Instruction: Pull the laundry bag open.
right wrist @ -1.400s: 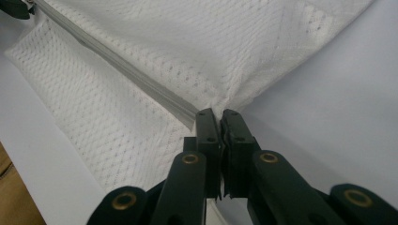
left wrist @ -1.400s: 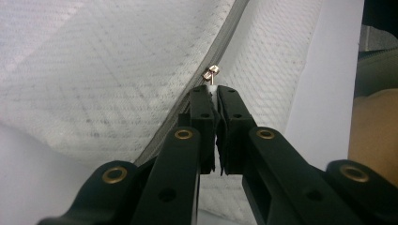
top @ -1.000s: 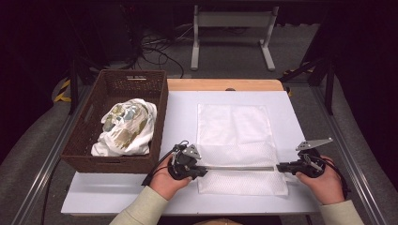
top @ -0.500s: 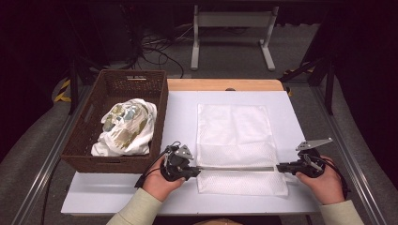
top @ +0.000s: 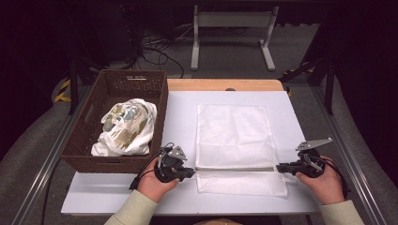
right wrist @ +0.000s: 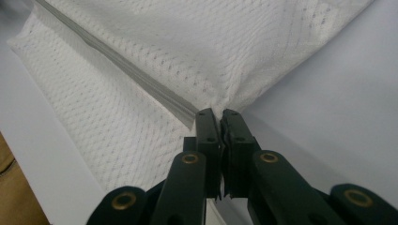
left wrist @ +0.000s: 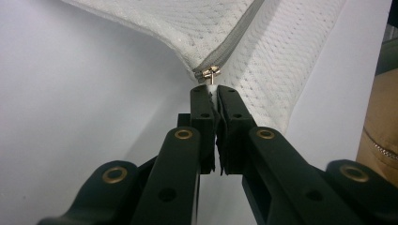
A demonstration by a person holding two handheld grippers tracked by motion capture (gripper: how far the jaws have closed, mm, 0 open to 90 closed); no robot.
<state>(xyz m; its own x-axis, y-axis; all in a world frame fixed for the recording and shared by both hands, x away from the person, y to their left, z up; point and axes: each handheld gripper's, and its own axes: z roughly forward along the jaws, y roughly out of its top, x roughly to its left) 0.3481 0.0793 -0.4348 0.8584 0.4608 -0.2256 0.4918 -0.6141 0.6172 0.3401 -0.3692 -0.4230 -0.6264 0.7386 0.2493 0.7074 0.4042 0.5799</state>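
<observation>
Flat on the white worktop (top: 183, 115) lies the white mesh laundry bag (top: 233, 136), its grey zipper line (top: 234, 168) running straight across near the front edge. The left hand-held gripper (top: 191, 171) sits at the zipper's left end, and in the left gripper view its jaws are pressed together on the small metal zipper pull (left wrist: 212, 74), nipping the tab just below the slider. The right hand-held gripper (top: 280, 167) is at the opposite end, jaws clamped on the bag's corner where the grey zipper tape (right wrist: 141, 77) finishes. The zipper looks taut between the two. Off to the left stands the brown wicker basket (top: 89, 124), holding a crumpled white patterned cloth (top: 126, 126), well apart from the bag
</observation>
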